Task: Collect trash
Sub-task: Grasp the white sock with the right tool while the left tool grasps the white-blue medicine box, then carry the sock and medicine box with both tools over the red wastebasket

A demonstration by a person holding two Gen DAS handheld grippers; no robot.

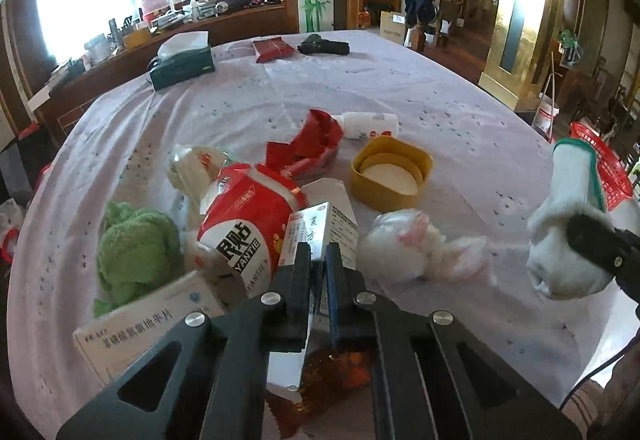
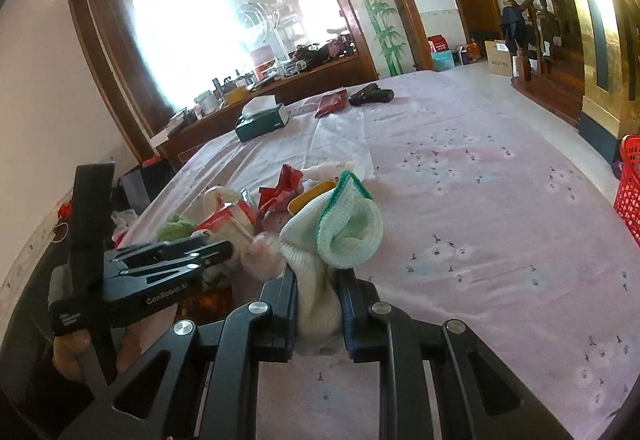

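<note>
Two pairs of tongs are at work over a table (image 1: 440, 100) draped in a pale flowered cloth, with the trash heaped near its front edge.

From the left wrist view, the left tongs (image 1: 318, 260) are clenched on a small silver medicine box (image 1: 320, 228), which stands among the heap. Just left of that box lies a red-and-white packet (image 1: 244, 224), then a green cloth (image 1: 136, 252); behind it sit torn red wrapper (image 1: 316, 144), a white bottle (image 1: 370, 125) and a yellow lid (image 1: 390, 176); to its right rests a crumpled white plastic bag (image 1: 404, 244). A red basket (image 1: 600, 164) shows past the table's right edge.

From the right wrist view, the right tongs (image 2: 318, 292) grip a white sock with a green-trimmed cuff (image 2: 340, 236), held up off the cloth just right of the heap. The red basket (image 2: 630, 188) stands well apart, beyond the table.

My worry: the sock is pinched only low down, so a quick swing toward the basket could shake it loose. The glossy box could likewise slip, or drag neighbouring litter off the table.
</note>
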